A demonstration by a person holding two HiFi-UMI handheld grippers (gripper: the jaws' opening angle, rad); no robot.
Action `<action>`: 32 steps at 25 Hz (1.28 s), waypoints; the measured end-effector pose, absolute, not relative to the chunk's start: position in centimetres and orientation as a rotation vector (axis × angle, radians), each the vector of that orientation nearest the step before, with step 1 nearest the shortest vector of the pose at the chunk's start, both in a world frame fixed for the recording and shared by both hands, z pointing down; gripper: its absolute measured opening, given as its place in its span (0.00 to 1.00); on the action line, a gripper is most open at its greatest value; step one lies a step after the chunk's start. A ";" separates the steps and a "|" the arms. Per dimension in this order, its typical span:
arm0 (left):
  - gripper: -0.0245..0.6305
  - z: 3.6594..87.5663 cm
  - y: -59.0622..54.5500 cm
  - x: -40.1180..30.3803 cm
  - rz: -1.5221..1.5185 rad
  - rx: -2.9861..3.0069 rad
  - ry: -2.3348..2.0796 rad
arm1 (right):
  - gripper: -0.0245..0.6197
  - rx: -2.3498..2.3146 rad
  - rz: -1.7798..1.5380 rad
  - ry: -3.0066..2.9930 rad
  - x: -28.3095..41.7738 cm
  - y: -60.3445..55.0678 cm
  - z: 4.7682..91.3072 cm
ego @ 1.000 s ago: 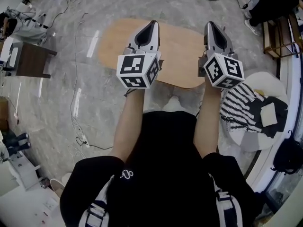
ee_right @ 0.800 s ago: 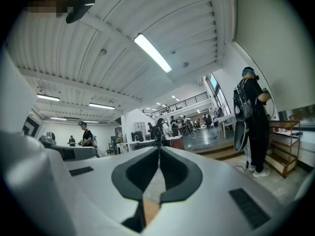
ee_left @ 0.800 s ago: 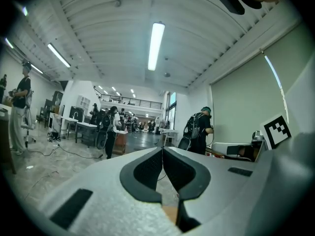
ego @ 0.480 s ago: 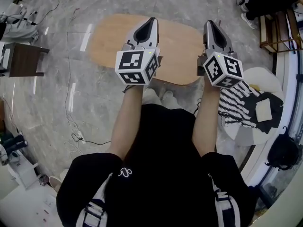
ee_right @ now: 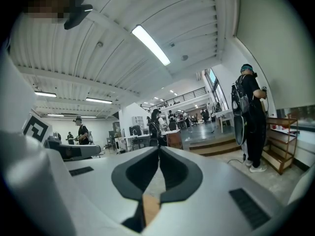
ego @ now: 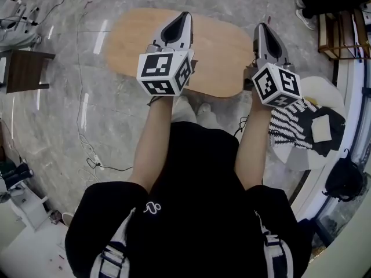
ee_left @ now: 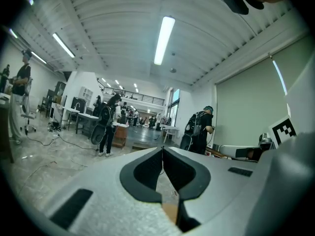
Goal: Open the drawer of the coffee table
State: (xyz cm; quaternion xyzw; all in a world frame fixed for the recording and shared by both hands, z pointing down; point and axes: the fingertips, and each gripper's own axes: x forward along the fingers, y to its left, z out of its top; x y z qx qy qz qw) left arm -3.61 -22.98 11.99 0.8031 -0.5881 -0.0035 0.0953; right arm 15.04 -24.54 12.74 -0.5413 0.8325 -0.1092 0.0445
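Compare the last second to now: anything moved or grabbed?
The left gripper and right gripper eased slightly down toward the coffee table as the person leaned in. Nothing taken or let go. Unchanged: both shut and empty, side by side over the table's near edge; no drawer in view.

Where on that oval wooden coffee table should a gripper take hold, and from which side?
Likely below the near edge of the coffee table, coming in low from that side: its flat top offers no handle, and no drawer front shows from above.
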 end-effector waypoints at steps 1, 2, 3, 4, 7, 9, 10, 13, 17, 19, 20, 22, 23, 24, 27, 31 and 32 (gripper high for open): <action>0.05 12.4 -23.2 -3.9 -0.004 2.372 -1.740 | 0.06 -1.658 -0.346 2.545 14.9 -24.6 13.2; 0.05 12.8 -23.4 -4.3 0.002 2.363 -1.738 | 0.06 -1.662 -0.359 2.547 14.7 -24.7 13.6; 0.05 13.1 -23.6 -4.6 0.008 2.355 -1.736 | 0.06 -1.668 -0.371 2.549 14.6 -24.8 14.1; 0.05 13.5 -23.8 -4.8 0.015 2.348 -1.732 | 0.06 -1.674 -0.383 2.550 14.5 -25.0 14.4; 0.05 14.6 -24.2 -4.9 0.042 2.334 -1.717 | 0.06 -1.690 -0.412 2.551 14.5 -25.3 15.4; 0.05 15.5 -24.4 -4.6 0.063 2.329 -1.700 | 0.06 -1.699 -0.432 2.554 14.6 -25.4 16.2; 0.05 16.0 -24.5 -4.5 0.074 2.327 -1.690 | 0.06 -1.703 -0.444 2.556 14.6 -25.4 16.7; 0.05 17.4 -24.7 -4.4 0.104 2.319 -1.661 | 0.06 -1.712 -0.484 2.565 14.2 -25.6 18.2; 0.05 19.6 -24.7 -4.5 0.147 2.299 -1.628 | 0.06 -1.738 -0.542 2.570 14.1 -25.3 20.5; 0.05 20.9 -24.6 -5.0 0.170 2.282 -1.619 | 0.06 -1.754 -0.573 2.569 14.3 -25.0 21.6; 0.05 21.6 -24.5 -5.4 0.182 2.268 -1.619 | 0.06 -1.763 -0.589 2.569 14.4 -24.9 22.2; 0.05 23.1 -24.5 -6.3 0.203 2.231 -1.624 | 0.06 -1.778 -0.623 2.568 14.5 -24.7 23.5; 0.05 23.8 -24.5 -6.7 0.213 2.216 -1.626 | 0.06 -1.785 -0.639 2.568 14.6 -24.6 24.2; 0.05 24.4 -24.5 -7.0 0.224 2.205 -1.625 | 0.06 -1.792 -0.654 2.568 14.6 -24.5 24.9; 0.05 26.1 -24.4 -7.3 0.261 2.195 -1.603 | 0.06 -1.808 -0.700 2.568 14.5 -24.2 26.7; 0.05 28.7 -23.5 -6.9 0.317 2.183 -1.555 | 0.06 -1.821 -0.758 2.575 14.4 -23.4 28.9; 0.05 29.5 -23.3 -6.8 0.331 2.178 -1.542 | 0.06 -1.824 -0.773 2.577 14.4 -23.2 29.6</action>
